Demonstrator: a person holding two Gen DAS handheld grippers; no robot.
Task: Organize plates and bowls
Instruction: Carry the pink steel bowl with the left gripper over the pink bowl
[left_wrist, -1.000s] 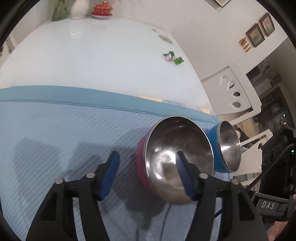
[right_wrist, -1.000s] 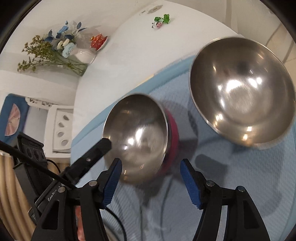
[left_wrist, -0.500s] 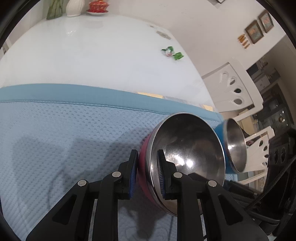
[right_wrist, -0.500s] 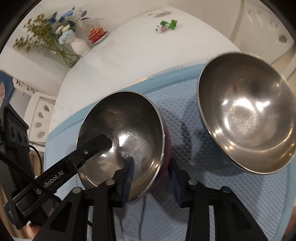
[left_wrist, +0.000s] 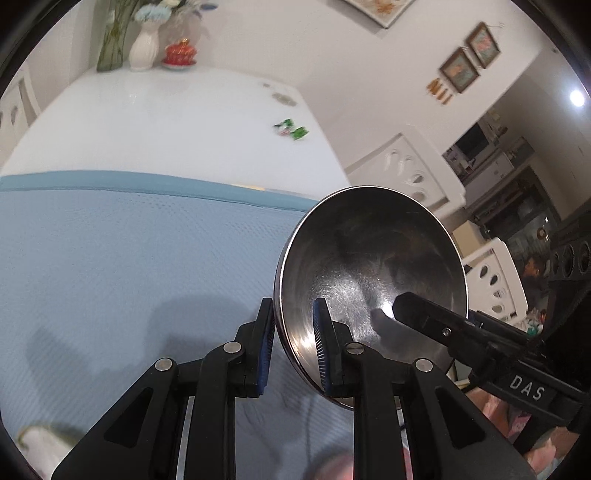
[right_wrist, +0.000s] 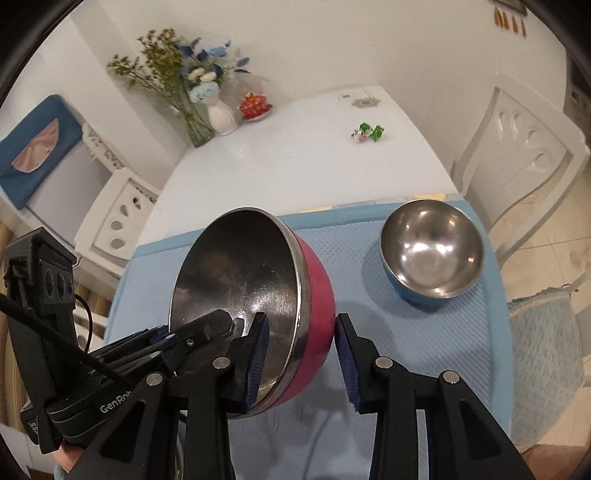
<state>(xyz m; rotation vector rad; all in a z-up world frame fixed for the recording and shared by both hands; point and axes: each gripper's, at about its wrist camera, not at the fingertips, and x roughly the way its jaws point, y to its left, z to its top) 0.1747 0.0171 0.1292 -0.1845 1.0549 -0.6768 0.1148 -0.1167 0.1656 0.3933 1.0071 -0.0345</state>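
Note:
A steel bowl with a pink outside (right_wrist: 317, 295) is held tilted above the blue mat (right_wrist: 388, 354). In the left wrist view the bowl's steel inside (left_wrist: 373, 266) faces the camera. My left gripper (left_wrist: 293, 343) is shut on its rim, one finger inside and one outside. My right gripper (right_wrist: 301, 354) is shut on the opposite rim, its left pad (right_wrist: 255, 354) inside the bowl and its right pad (right_wrist: 345, 354) by the pink wall. A second steel bowl with a blue outside (right_wrist: 432, 247) sits upright on the mat at the right.
The mat lies on a white table (right_wrist: 295, 158). A vase of flowers (right_wrist: 221, 114), a small red dish (right_wrist: 253, 105) and green candy wrappers (right_wrist: 369, 132) lie further back. White chairs (right_wrist: 517, 147) stand at the table's sides.
Both grippers have closed on the pink bowl's rim and lifted it off the mat, tilted. The blue bowl stays on the mat, now further away.

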